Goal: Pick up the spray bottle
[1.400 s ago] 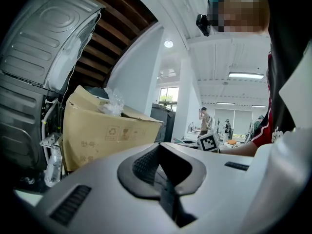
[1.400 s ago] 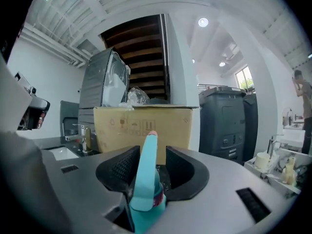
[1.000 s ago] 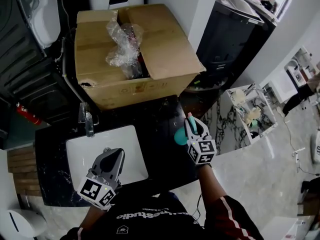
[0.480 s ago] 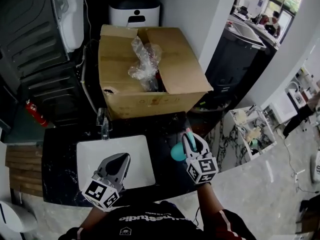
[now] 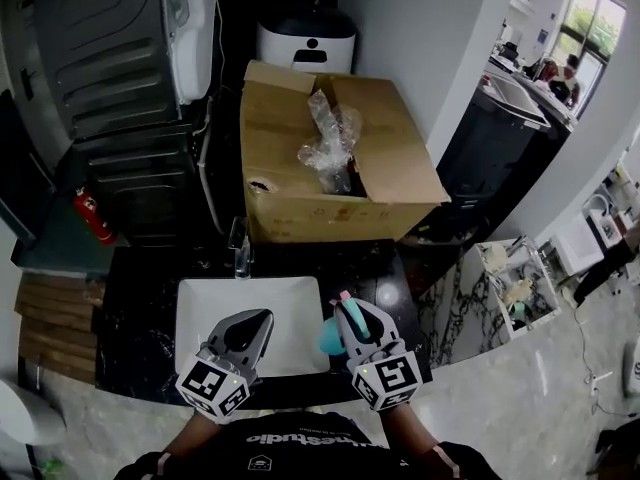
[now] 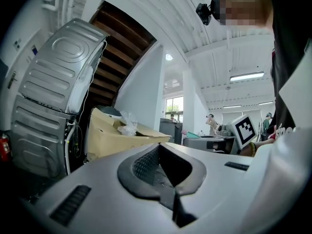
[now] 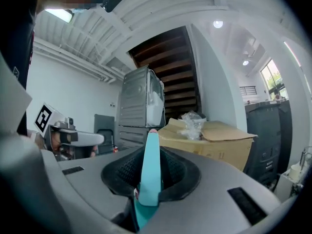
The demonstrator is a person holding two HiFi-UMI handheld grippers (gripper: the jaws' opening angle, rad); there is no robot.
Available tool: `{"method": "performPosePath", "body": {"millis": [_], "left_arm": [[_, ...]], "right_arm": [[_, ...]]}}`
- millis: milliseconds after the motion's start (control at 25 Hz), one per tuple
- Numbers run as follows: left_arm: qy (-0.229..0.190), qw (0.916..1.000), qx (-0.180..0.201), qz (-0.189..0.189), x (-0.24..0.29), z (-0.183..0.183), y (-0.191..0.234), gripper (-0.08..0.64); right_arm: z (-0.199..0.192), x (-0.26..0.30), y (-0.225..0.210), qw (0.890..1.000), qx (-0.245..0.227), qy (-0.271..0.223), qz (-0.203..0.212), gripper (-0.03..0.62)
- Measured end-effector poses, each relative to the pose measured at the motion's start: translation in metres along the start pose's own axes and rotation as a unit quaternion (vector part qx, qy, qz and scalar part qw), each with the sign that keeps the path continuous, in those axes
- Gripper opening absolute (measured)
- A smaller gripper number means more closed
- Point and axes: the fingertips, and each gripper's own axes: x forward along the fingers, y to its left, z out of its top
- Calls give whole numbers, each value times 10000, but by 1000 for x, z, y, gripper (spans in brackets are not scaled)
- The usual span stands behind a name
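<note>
Plainly, the right tongs [image 5: 347,313] are clamped on the spray bottle [image 5: 327,340]. In the right gripper view the teal bottle [image 7: 147,174] stands upright between the dark ribbed pads [image 7: 122,172], which press on it from both sides. Its narrow upper part rises above them and ends in a small pink tip. From the head view the bottle's rounded teal body bulges out on the left side of these tongs, right at the right edge of the white sink [image 5: 210,303].

The left tongs [image 5: 256,322] are together and hold nothing. In the left gripper view their two grey halves meet along one seam [image 6: 171,201], and the dark ribbed hollow ahead of it is bare. Seen from above, they sit over the near part of the sink, just beside the right tongs and apart from them.

The sink is set into a dark table [image 5: 135,318], with a tap [image 5: 240,256] at its far edge. Behind the table stands a cardboard box [image 5: 385,163] with its flaps open and crumpled clear plastic [image 5: 328,140] poking out. A grey washing machine [image 5: 100,48] is at the far left, and a red fire extinguisher [image 5: 90,214] lies below it. A white bin [image 5: 305,40] stands behind the box.
</note>
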Motion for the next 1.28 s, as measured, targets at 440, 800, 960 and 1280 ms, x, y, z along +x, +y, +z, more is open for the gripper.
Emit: {"method": "performPosePath", "body": {"millis": [440, 800, 960, 1280], "left_arm": [[55, 9998, 33, 178, -20, -3, 10, 15], [24, 9999, 2, 131, -17, -2, 5, 15], [28, 9999, -4, 138, -15, -2, 5, 15], [25, 9999, -40, 128, -11, -3, 2, 15]], "right_arm": [[-7, 6, 54, 9986, -53, 130, 507, 97], [-6, 3, 49, 9989, 8, 137, 447, 97], [-8, 3, 50, 9989, 16, 156, 434, 97], [-10, 1, 46, 9990, 49, 163, 407, 97]]}}
